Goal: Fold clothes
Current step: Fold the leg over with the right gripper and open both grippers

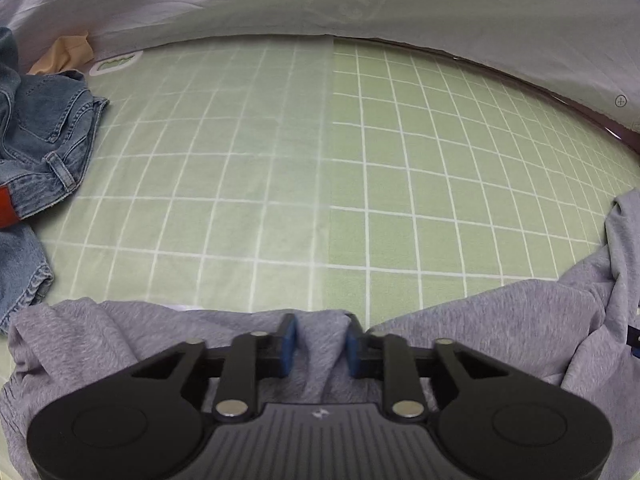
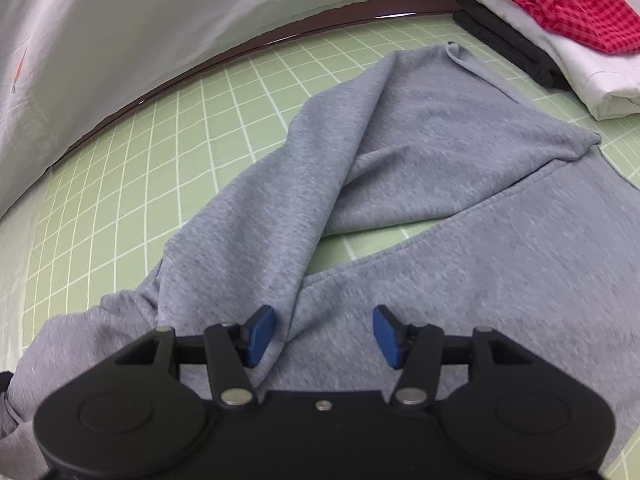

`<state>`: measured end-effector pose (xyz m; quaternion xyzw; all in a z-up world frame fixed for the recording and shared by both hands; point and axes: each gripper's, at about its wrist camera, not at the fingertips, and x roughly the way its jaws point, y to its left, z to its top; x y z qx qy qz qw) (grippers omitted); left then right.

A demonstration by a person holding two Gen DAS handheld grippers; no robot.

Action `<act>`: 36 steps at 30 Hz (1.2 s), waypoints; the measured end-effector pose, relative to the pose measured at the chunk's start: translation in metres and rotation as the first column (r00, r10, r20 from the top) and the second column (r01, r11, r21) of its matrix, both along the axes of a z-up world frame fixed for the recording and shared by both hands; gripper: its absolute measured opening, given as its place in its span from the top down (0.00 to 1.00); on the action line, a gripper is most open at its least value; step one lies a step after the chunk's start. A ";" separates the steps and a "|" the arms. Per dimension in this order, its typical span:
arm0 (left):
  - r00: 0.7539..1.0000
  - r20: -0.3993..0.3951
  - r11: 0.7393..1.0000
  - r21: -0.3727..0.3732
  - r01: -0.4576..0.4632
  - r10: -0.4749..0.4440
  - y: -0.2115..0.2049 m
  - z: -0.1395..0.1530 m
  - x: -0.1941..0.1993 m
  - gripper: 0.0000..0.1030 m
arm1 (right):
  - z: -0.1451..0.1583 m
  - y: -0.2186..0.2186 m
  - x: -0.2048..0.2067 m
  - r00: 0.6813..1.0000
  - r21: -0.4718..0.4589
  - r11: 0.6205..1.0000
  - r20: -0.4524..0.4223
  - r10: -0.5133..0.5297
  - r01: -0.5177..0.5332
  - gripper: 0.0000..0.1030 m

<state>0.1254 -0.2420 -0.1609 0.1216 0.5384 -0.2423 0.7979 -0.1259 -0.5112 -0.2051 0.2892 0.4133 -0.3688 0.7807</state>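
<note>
A grey sweatshirt (image 1: pixel 500 332) lies crumpled along the near edge of the green grid mat (image 1: pixel 400 180). My left gripper (image 1: pixel 321 340) stands over that edge, its blue pads close together with a raised fold of the grey cloth pinched between them. In the right wrist view the same sweatshirt (image 2: pixel 440 140) spreads across the mat (image 2: pixel 140 168), with a long fold running up and away. My right gripper (image 2: pixel 323 332) hovers over it with its pads wide apart; the fold runs beside the left pad, and nothing is gripped.
Blue jeans (image 1: pixel 40 128) lie heaped at the mat's left edge, with a tan cloth (image 1: pixel 64 54) behind them. A white sheet (image 1: pixel 240 0) lines the far side. At the far right is a stack: red checked cloth (image 2: pixel 560 4) on white (image 2: pixel 592 80) and black (image 2: pixel 508 48) folded items.
</note>
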 end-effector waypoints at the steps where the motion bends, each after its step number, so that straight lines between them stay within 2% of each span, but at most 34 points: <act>1: 1.000 0.006 1.000 -0.014 -0.004 0.004 0.004 0.002 -0.001 0.90 | -0.001 0.000 0.001 1.000 0.000 1.000 -0.001 -0.004 0.004 0.46; 3: 0.999 0.041 0.998 -0.054 -0.027 0.029 0.014 0.012 -0.005 0.95 | -0.002 0.000 0.003 1.000 0.000 1.000 -0.007 0.002 -0.002 0.45; 5: 0.991 0.096 0.992 -0.099 -0.082 0.092 0.027 0.031 -0.011 0.96 | -0.003 0.001 0.005 1.000 -0.008 1.000 -0.016 0.018 -0.019 0.44; 7: 0.975 0.138 0.971 -0.190 -0.146 0.173 0.046 0.060 -0.019 0.97 | -0.003 0.003 0.006 0.999 -0.015 0.999 -0.033 0.036 -0.036 0.44; 9: 0.949 0.210 0.949 -0.260 -0.180 0.238 0.063 0.090 -0.031 0.97 | -0.003 0.004 0.005 0.998 -0.017 0.999 -0.039 0.049 -0.050 0.44; 15: 0.909 0.226 0.923 -0.248 -0.294 0.351 0.086 0.094 -0.042 0.96 | -0.004 0.008 0.001 0.995 -0.025 0.995 -0.044 0.094 -0.095 0.43; 18: 0.933 0.031 0.926 -0.141 -0.350 0.358 0.096 0.039 -0.043 0.95 | -0.004 0.009 0.000 0.994 -0.023 0.994 -0.044 0.104 -0.105 0.43; 20: 0.929 -0.089 0.928 -0.070 -0.367 0.360 0.102 0.007 -0.046 0.90 | -0.004 0.009 -0.001 0.994 -0.021 0.994 -0.043 0.102 -0.103 0.42; 22: 0.920 -0.130 0.923 -0.065 -0.379 0.369 0.107 0.000 -0.051 0.89 | -0.004 0.009 -0.002 0.994 -0.019 0.995 -0.043 0.100 -0.101 0.41; 25: 0.939 -0.049 0.932 -0.116 -0.345 0.341 0.110 0.024 -0.052 0.77 | -0.004 0.011 -0.003 0.994 -0.022 0.995 -0.047 0.095 -0.096 0.40; 28: 0.942 0.027 0.929 -0.181 -0.323 0.333 0.113 0.053 -0.045 0.74 | -0.005 0.013 -0.001 0.994 -0.032 0.995 -0.055 0.096 -0.098 0.38; 32: 0.936 0.079 0.925 -0.206 -0.320 0.342 0.112 0.070 -0.020 0.72 | -0.007 0.016 0.001 0.993 -0.046 0.993 -0.068 0.101 -0.104 0.34; 36: 0.979 0.107 0.982 -0.099 -0.161 0.171 0.075 0.058 -0.004 0.62 | -0.008 0.018 0.004 0.992 -0.053 0.993 -0.077 0.099 -0.103 0.31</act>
